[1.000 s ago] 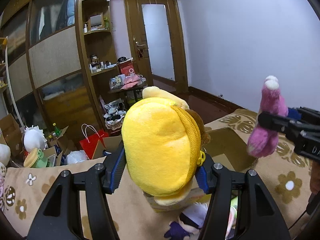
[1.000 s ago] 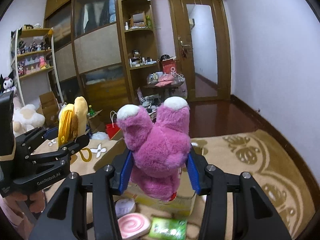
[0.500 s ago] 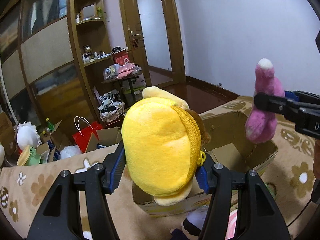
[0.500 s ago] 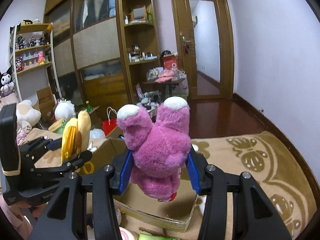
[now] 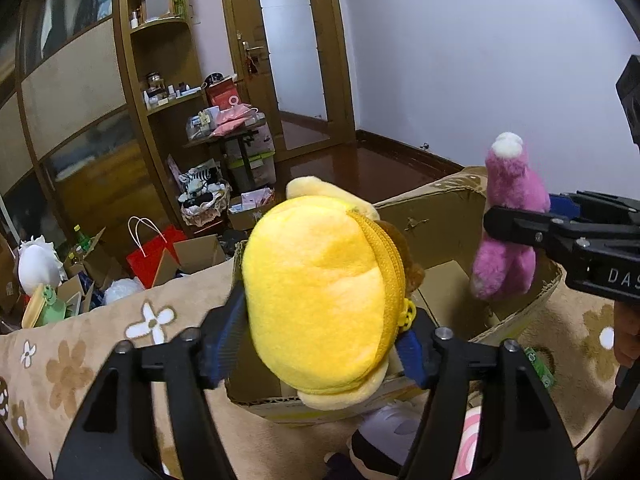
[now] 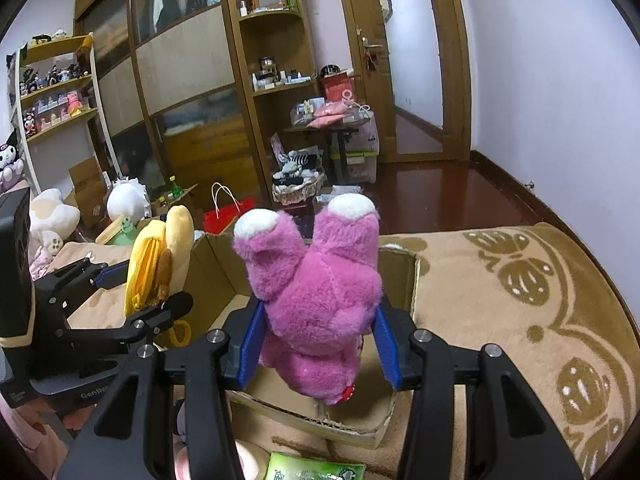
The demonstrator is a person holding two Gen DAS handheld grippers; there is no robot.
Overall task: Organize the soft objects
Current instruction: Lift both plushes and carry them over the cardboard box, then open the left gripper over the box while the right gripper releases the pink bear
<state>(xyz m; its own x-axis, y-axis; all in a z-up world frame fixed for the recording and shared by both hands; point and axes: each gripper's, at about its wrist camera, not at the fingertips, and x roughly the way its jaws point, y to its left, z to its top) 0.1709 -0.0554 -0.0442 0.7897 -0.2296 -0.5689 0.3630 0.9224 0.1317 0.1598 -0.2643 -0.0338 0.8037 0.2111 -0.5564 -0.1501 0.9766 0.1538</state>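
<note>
Carrying a toy in each tool, the person had both over an open box (image 5: 448,216) that sat on a patterned brown blanket (image 6: 500,288). The left gripper (image 5: 316,336) was clamped on a yellow plush (image 5: 320,292), its blue pads pressed into the plush's sides; a zip ran round its edge, so it may have been a pouch. The right gripper (image 6: 318,340) pinched a pink plush (image 6: 316,296) round the middle, the white-tipped limbs pointing up and away from the camera.

In the left view the pink plush (image 5: 508,224) hung above the box's right end, while in the right view the yellow plush (image 6: 150,260) sat over the box's left side, the two well apart. By my reading the step in hand was the drop-off: both toys were lifted, brought over the box, but not yet let go.

The next move probably called for lowering each toy inside the walls, then parting the fingers so it fell clear. The near rim looked torn and soft, so a low approach might have snagged it. More small items lay in front of the box, too blurred to name.
</note>
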